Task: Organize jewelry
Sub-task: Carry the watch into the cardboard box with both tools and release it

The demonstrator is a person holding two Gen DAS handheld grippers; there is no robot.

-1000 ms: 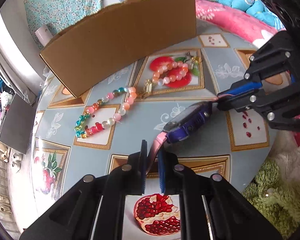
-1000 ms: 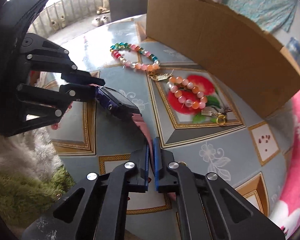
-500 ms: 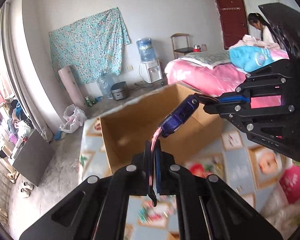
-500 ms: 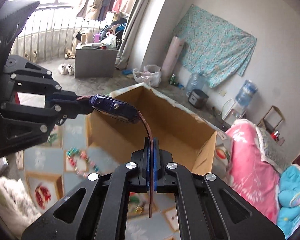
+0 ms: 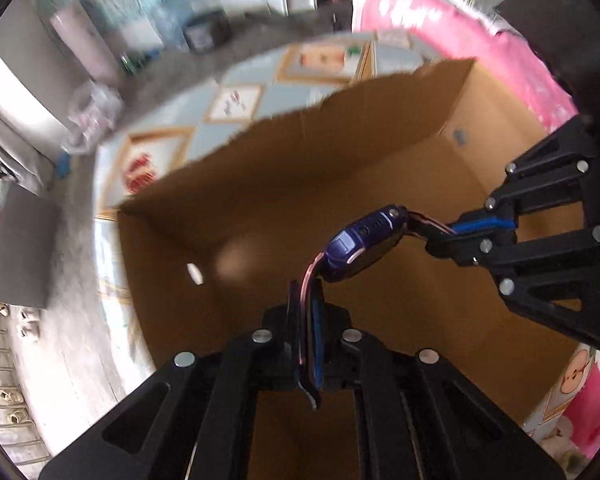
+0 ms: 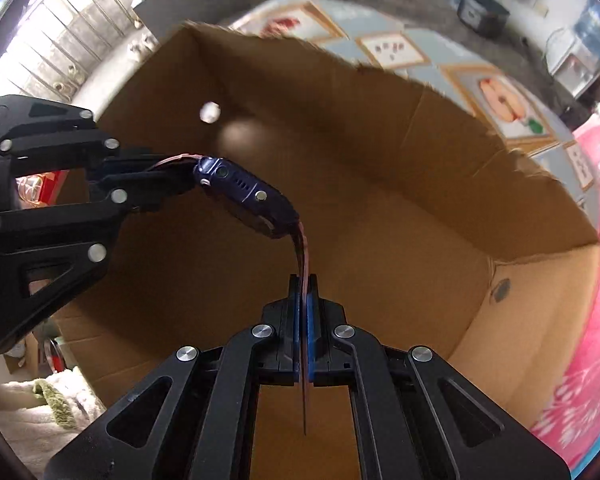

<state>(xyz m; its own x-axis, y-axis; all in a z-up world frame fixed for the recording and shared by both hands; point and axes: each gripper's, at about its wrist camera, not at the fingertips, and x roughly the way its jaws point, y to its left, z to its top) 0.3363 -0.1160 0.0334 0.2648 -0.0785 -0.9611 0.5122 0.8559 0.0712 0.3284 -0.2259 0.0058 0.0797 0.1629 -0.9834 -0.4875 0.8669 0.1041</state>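
Observation:
A purple watch (image 5: 360,246) with a pink strap hangs between my two grippers, above the inside of an open brown cardboard box (image 5: 260,184). My left gripper (image 5: 306,312) is shut on one end of the strap. My right gripper (image 6: 304,300) is shut on the other end. The watch also shows in the right wrist view (image 6: 244,200), over the box (image 6: 420,208). Each gripper appears in the other's view, the right one (image 5: 456,236) and the left one (image 6: 156,178). The bead bracelets are out of view.
The box stands on a table with a blue patterned cloth (image 5: 236,100) that also shows behind it (image 6: 392,48). A pink bed cover (image 5: 452,32) lies to the right. A small hole (image 5: 195,273) pierces the box's left wall.
Both grippers have carried the watch from in front of the box to over its open inside and tipped down to look into it. Both stay shut on the strap.

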